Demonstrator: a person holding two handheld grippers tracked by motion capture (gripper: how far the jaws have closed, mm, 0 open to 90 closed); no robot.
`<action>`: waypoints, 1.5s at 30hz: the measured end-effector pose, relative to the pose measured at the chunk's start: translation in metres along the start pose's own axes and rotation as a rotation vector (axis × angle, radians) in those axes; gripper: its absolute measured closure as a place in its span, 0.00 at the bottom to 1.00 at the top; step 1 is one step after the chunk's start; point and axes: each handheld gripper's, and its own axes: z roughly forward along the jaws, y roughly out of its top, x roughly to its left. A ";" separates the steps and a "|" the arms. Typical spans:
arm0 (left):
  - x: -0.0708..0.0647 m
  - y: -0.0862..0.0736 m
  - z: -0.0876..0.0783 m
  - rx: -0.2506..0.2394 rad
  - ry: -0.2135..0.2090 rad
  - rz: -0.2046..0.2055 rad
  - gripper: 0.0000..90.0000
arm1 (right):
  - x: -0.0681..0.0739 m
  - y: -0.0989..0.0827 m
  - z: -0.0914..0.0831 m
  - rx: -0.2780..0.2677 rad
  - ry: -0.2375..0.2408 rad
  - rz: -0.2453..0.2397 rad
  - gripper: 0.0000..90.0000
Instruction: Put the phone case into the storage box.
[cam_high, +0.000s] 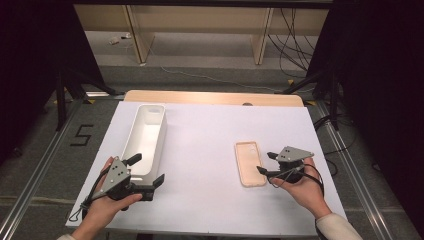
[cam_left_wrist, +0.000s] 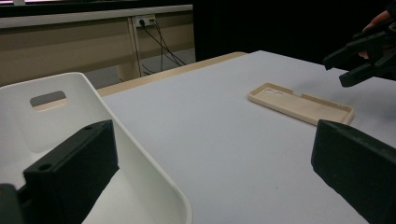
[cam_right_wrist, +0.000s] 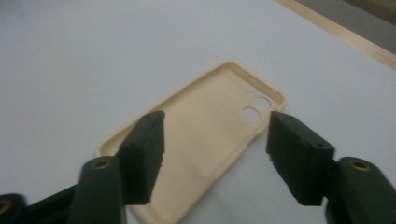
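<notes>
- Phone case (cam_high: 250, 163): beige, lies flat on the white bench (cam_high: 205, 150) with its open side up, at 3 o'clock from bench centre. Camera cut-outs sit at its far end.
- Right hand-held gripper (cam_high: 264, 163): jaws apart, nothing between the pads. It hovers just beside the case's right long edge, at 3 o'clock from the case. In the right gripper view the case (cam_right_wrist: 205, 140) lies below and beyond the open jaws.
- Left hand-held gripper (cam_high: 148, 169): jaws apart, gripping nothing, at 8 o'clock from bench centre. One jaw stands over the near end of the white bin (cam_high: 145, 135).
- Open room: bare bench surface separates bin and case, which are well apart.
- Bench near edge runs just behind both hands.
</notes>
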 end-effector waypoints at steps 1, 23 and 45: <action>0.000 0.000 0.000 -0.001 0.000 0.000 0.00 | 0.000 0.000 0.001 -0.012 0.007 -0.013 0.33; -0.003 0.003 0.004 0.002 -0.001 0.004 0.00 | 0.007 0.000 0.006 0.032 0.087 -0.118 0.22; -0.006 0.001 -0.006 -0.003 0.013 0.001 0.00 | 0.014 0.021 0.021 0.328 0.122 -0.356 0.23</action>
